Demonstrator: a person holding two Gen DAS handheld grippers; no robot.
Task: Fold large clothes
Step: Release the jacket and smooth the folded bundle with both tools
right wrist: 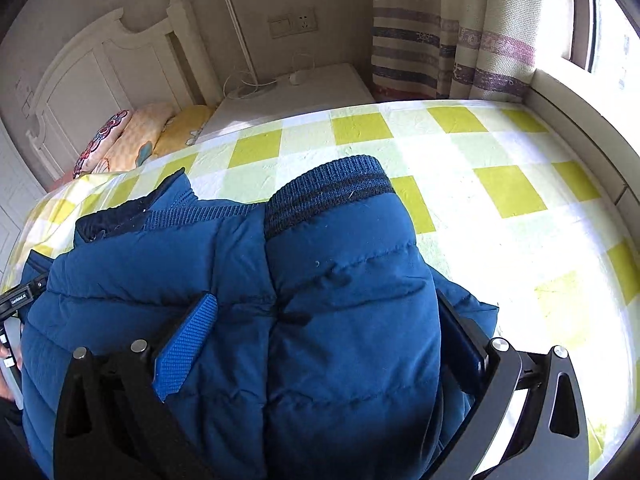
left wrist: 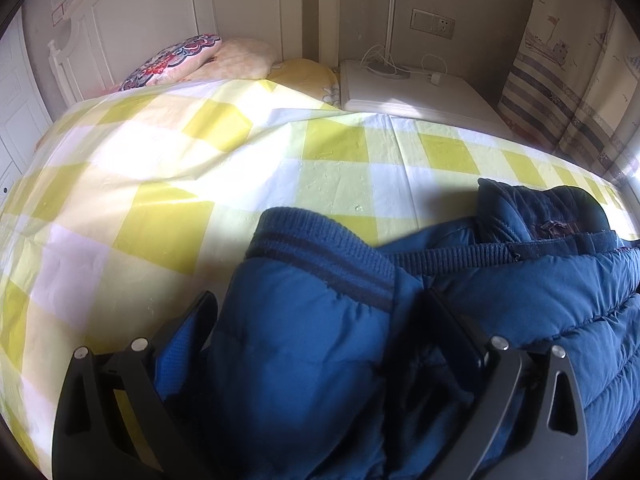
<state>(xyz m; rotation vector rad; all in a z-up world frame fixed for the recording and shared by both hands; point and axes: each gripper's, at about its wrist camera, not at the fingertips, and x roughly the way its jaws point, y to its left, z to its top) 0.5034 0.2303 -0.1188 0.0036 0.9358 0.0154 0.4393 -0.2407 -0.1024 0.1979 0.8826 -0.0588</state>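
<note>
Your left gripper (left wrist: 320, 320) straddles one ribbed-cuffed sleeve (left wrist: 312, 320) of the blue padded jacket (right wrist: 160, 280) on the checked bed sheet (left wrist: 160, 168), jaws spread with fabric between, and your right gripper (right wrist: 328, 328) likewise brackets the other sleeve (right wrist: 344, 280).
</note>
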